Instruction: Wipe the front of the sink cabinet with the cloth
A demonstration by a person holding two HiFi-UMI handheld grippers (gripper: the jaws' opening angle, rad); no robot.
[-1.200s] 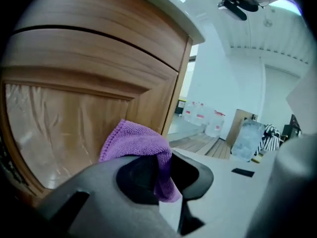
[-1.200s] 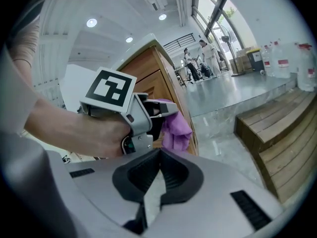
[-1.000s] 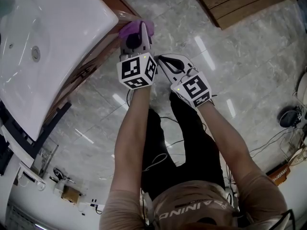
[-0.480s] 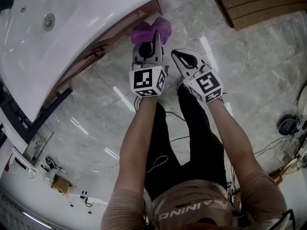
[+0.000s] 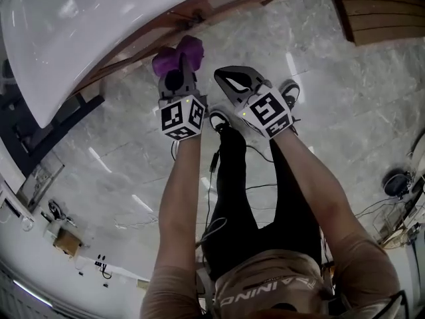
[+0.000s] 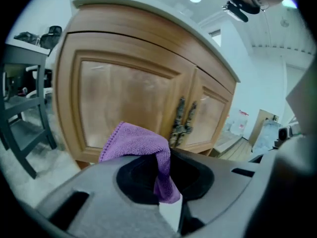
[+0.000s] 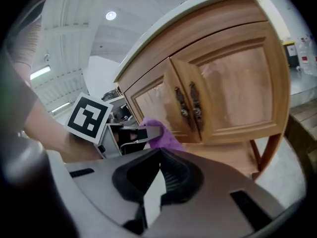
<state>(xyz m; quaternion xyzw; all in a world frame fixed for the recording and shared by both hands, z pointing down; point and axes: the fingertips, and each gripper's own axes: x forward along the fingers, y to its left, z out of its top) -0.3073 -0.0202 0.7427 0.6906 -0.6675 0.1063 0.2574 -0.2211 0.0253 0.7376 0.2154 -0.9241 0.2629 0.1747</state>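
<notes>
One purple microfibre cloth (image 6: 138, 142) is pinched in the left gripper (image 5: 180, 68), whose two jaws are closed tight on a fold of it. The rest of the cloth bunches up over the jaw tips. It sits low and close in front of the light wooden sink cabinet (image 6: 124, 90), before the left-hand one of the cabinet's two panelled doors. Whether the cloth touches the wood cannot be told. Two ornate dark metal handles (image 6: 180, 119) stand side by side where the doors meet. A single glossy white sink top (image 5: 86, 25) overhangs the cabinet. The right gripper (image 5: 222, 76) hangs just beside the left one and a little further from the cabinet. Its two jaws are drawn together at the tips with nothing between them. Each gripper carries one black-and-white marker cube, two in all, the left (image 5: 181, 117) and the right (image 5: 269, 113) both facing the head view. Below them lie the grey marble floor (image 5: 372, 92) and the person's two legs in black trousers (image 5: 265, 205). A dark grey chair (image 6: 20, 103) stands to the cabinet's left in the left gripper view.
</notes>
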